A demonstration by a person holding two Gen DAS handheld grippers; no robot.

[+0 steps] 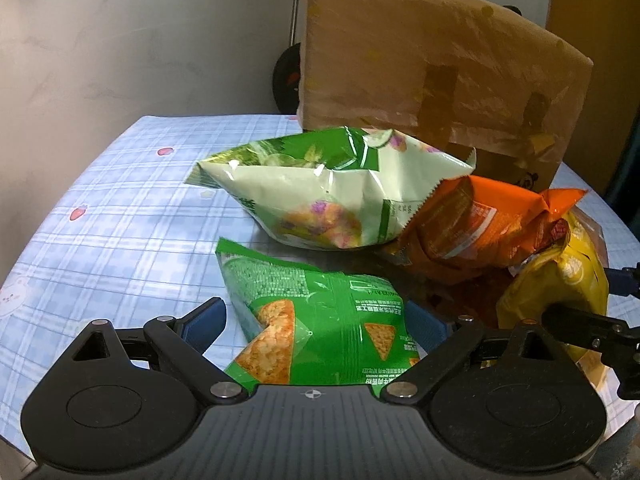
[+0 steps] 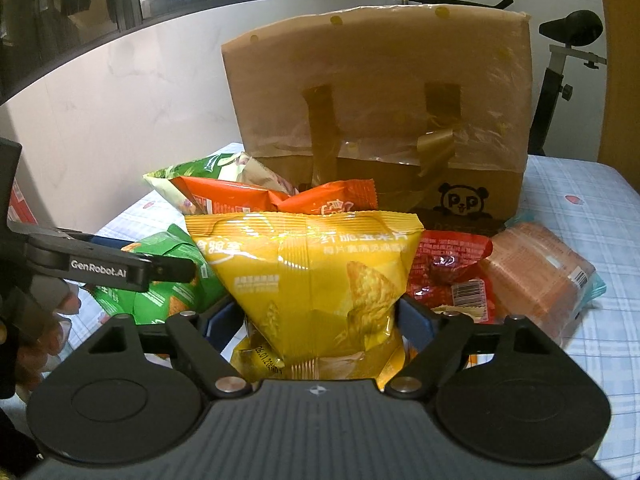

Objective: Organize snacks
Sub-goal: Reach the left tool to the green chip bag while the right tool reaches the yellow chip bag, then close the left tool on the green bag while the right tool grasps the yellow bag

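Green chip bag (image 1: 316,320) between left gripper (image 1: 316,320) fingers

You are looking at six snack packs on the table: two green-toned bags, namely the bright green chip bag (image 1: 320,320) and the pale green bag (image 1: 332,192), one orange bag (image 2: 276,198), one yellow chip bag (image 2: 312,276), one red packet (image 2: 452,272) and one clear-wrapped pinkish pack (image 2: 540,280). You are also seeing one brown paper bag (image 2: 380,92) standing behind them, and you are working with two grippers, the left gripper (image 1: 316,320) and the right gripper (image 2: 320,320).
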